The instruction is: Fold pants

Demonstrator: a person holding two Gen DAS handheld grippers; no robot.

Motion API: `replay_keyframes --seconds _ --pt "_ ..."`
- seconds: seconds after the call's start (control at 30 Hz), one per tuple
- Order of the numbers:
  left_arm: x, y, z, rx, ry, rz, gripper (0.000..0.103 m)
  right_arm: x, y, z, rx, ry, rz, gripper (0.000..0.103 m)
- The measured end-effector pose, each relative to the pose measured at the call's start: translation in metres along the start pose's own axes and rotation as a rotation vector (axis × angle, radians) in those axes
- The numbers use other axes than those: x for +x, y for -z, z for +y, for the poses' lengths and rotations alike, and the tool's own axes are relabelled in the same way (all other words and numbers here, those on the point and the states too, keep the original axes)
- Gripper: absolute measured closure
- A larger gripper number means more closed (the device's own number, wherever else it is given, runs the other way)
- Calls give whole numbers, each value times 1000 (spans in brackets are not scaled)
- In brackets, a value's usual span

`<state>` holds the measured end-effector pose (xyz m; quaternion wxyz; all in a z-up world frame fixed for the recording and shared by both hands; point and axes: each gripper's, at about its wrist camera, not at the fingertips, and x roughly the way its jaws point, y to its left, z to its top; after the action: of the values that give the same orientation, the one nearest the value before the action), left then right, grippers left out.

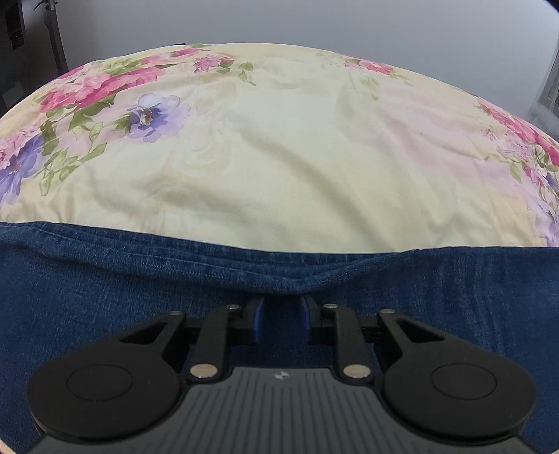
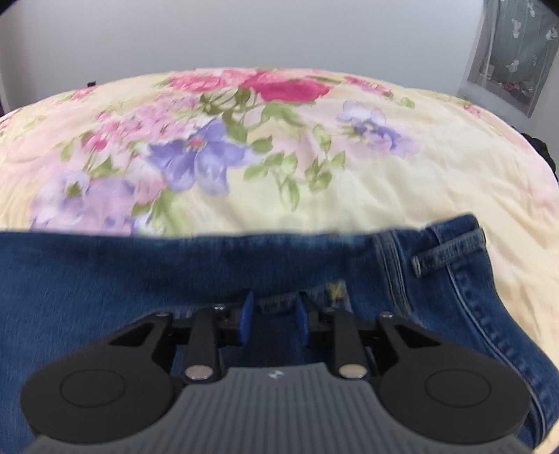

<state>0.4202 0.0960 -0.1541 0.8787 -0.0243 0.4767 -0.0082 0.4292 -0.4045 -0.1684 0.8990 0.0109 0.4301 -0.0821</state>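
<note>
Jeans (image 1: 104,297) edge, bare bedsheet (image 1: 279,157) beyond

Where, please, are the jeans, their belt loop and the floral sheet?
jeans (image 2: 104,279): right wrist view, plain denim panel.
belt loop (image 2: 449,256): right wrist view, middle of the strap.
floral sheet (image 1: 279,157): left wrist view, pale centre.

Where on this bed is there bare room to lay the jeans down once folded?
The floral sheet lies bare between the jeans' far edge and the grey wall. In the right wrist view it is also bare right of the belt loop. Nearer, denim covers everything.
</note>
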Motion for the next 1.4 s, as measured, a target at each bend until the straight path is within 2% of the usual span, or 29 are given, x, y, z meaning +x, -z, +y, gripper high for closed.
replay_keyframes --seconds 0.13,0.23,0.37,0.57,0.73,0.83,0.97,1.07,1.1,1.13,1.17,1.23,1.33,1.4 --pt "7 -4 -1 5 -9 -11 76 22 -15 3 24 12 24 78" --pt "5 -5 1 -15 -10 -24 76 13 -16 -1 48 7 15 78" --pt "-14 -4 5 -12 -9 -57 76 -32 -7 -24 78 -14 -31 75" --pt "-43 1 32 -30 -35 -73 75 -108 31 -106 194 37 -75 75" --pt "-59 11 54 -84 -43 -57 75 -149 72 -165 388 40 -115 76" --pt "-62 20 59 -85 -69 -42 75 -154 98 -191 537 31 -95 74" --pt "-58 28 62 -93 -107 -22 75 -133 121 -223 823 -84 -84 51" --pt "-52 32 60 -92 -128 -11 74 -105 132 -240 1011 -194 -67 43" --pt "-50 32 59 -87 -139 -5 74 -96 137 -244 1076 -218 -67 43" --pt "-48 33 57 -80 -149 -1 73 -90 141 -247 1130 -231 -75 51" --pt "-46 33 55 -70 -159 0 73 -86 143 -247 1157 -222 -84 73" --pt "-45 34 52 -56 -174 4 73 -87 137 -246 1127 -209 -101 92" --pt "-42 33 51 -40 -179 19 73 -110 108 -238 914 -168 -179 98" --pt "-40 32 50 -29 -183 29 72 -118 91 -235 777 -116 -196 100"
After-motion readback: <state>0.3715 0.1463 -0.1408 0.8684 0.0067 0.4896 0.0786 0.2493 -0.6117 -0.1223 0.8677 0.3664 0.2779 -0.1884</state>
